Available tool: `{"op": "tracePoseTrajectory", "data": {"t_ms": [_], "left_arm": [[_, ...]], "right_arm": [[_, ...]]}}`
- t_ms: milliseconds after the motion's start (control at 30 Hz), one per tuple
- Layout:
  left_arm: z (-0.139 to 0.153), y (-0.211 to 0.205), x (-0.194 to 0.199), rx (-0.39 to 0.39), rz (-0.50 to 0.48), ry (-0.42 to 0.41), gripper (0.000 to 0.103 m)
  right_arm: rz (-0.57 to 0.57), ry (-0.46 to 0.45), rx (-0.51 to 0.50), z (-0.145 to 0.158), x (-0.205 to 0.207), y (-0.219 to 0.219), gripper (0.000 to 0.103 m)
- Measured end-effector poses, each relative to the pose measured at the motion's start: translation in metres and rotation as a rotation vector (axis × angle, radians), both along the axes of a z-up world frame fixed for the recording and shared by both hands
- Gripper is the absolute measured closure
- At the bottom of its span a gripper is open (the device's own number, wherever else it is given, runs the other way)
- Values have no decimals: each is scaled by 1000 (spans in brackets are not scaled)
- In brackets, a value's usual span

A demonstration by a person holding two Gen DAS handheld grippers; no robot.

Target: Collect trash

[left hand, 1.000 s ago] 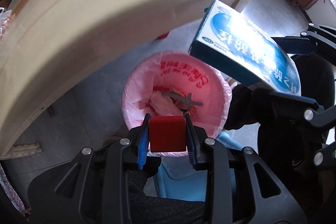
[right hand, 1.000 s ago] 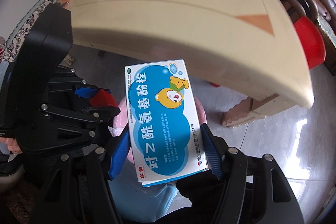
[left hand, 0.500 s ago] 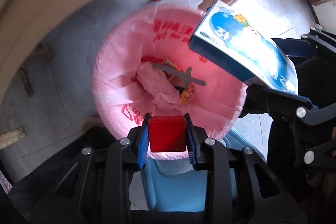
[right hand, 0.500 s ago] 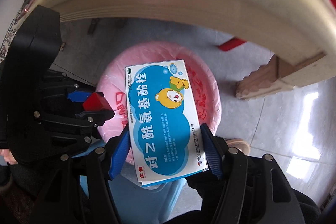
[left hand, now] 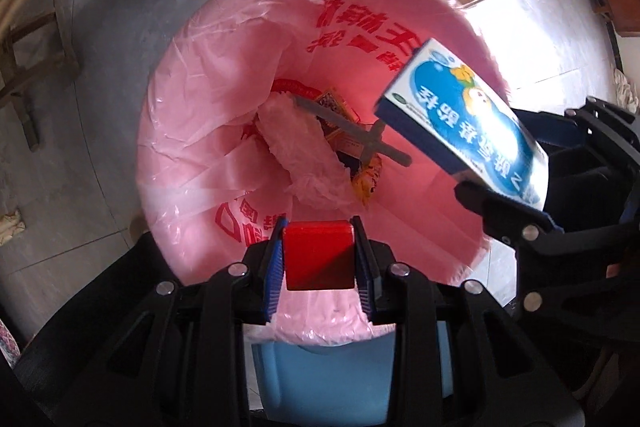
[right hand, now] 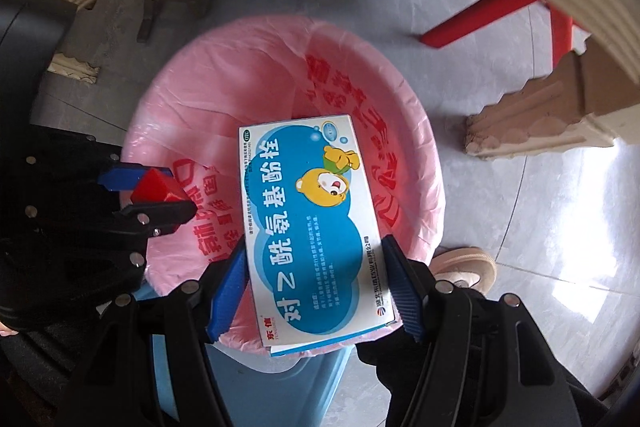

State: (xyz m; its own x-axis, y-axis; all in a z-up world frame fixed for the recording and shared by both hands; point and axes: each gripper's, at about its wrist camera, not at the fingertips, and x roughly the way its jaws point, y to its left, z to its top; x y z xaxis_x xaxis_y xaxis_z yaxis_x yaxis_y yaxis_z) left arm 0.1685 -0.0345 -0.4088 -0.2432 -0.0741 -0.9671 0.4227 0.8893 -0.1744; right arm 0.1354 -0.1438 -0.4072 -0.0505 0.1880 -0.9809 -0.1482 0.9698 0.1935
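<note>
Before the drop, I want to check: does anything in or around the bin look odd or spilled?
Nothing looks spilled. The pink liner sits over the bin's rim, trash lies at its bottom, and the red block and medicine box are held squarely above the opening.

Home interior, tiled floor (right hand: pixel 540 219), carved wooden table (right hand: pixel 560 107), pink-lined bin (left hand: pixel 240 107)

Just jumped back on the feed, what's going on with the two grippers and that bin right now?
Both grippers are holding trash over the bin's pink liner. The left gripper is shut on a red block, and the right gripper is shut on a blue and white medicine box. Neither item has been released yet. The bin already holds a crumpled plastic bag and some wrappers.
</note>
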Motion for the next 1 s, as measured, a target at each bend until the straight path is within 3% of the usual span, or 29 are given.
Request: {"op": "tracePoseTrajectory", "data": {"t_ms": [333, 367, 433, 467, 633, 1000], "left_arm": [[-20, -2, 2, 35, 9, 19, 71], [-22, -3, 2, 43, 6, 18, 69], [-22, -4, 2, 49, -7, 9, 52], [-23, -4, 3, 60, -9, 5, 50], [-22, -3, 5, 76, -1, 12, 44], [-19, -6, 7, 107, -10, -10, 40]], "right_arm": [[15, 40, 15, -17, 2, 5, 39], [17, 37, 17, -18, 2, 6, 39], [17, 47, 18, -21, 3, 7, 38], [18, 49, 13, -21, 3, 7, 36], [2, 46, 15, -21, 4, 5, 33], [-8, 46, 11, -20, 5, 1, 33]]}}
